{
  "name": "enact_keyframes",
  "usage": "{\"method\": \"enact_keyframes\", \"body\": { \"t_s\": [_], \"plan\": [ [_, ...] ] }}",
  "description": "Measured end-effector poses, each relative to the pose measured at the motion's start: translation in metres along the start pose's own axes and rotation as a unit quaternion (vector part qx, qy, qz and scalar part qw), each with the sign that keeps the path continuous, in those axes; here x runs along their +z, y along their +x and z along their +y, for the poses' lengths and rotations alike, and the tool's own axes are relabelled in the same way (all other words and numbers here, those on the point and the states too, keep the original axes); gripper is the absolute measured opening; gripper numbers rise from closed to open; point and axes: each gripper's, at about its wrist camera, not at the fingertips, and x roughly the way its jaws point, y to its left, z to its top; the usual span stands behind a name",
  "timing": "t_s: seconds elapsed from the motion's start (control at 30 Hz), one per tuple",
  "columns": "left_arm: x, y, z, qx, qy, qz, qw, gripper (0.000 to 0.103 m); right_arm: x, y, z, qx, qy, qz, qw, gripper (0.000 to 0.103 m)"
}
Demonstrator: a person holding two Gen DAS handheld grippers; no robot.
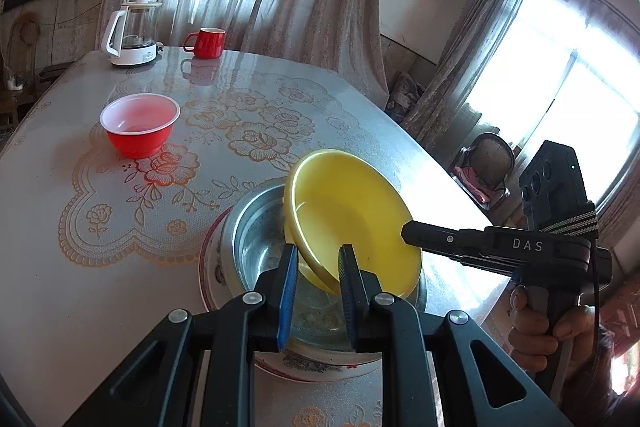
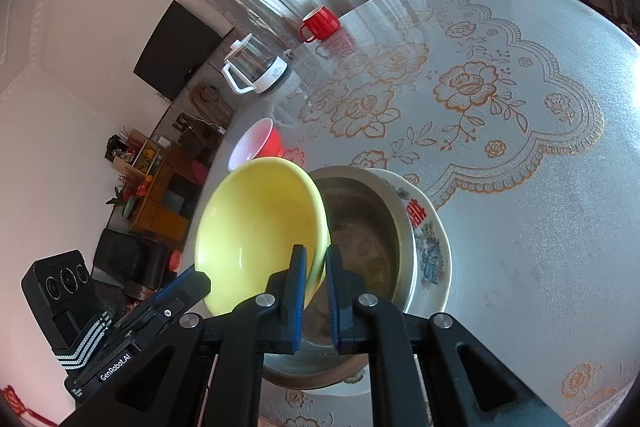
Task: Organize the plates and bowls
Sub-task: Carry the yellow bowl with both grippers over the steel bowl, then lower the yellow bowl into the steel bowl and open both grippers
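A yellow bowl (image 1: pixel 352 211) is held tilted over a steel bowl (image 1: pixel 256 235) that sits on a patterned plate (image 1: pixel 208 267). My left gripper (image 1: pixel 318 255) is shut on the yellow bowl's near rim. My right gripper (image 2: pixel 316 263) is shut on the opposite rim of the yellow bowl (image 2: pixel 256 227); it shows in the left wrist view (image 1: pixel 408 229) at the bowl's right edge. The steel bowl (image 2: pixel 368 227) and plate (image 2: pixel 432 251) lie under it. A red bowl with a white inside (image 1: pixel 140 127) stands alone to the left, also in the right wrist view (image 2: pixel 260 145).
A red mug (image 1: pixel 206 43) and a glass kettle on a white base (image 1: pixel 134 35) stand at the far edge of the table (image 1: pixel 80 267), which has a lace-pattern cover. Curtains and a window lie beyond. A chair (image 1: pixel 486 167) stands to the right.
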Motion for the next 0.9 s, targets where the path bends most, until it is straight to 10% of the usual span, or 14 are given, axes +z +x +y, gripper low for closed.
{"method": "enact_keyframes", "body": {
  "t_s": [0.9],
  "plan": [
    [-0.013, 0.003, 0.016, -0.029, -0.037, 0.019, 0.9987, 0.019, -0.022, -0.01, 0.018, -0.044, -0.059, -0.025, 0.997, 0.009]
  ]
}}
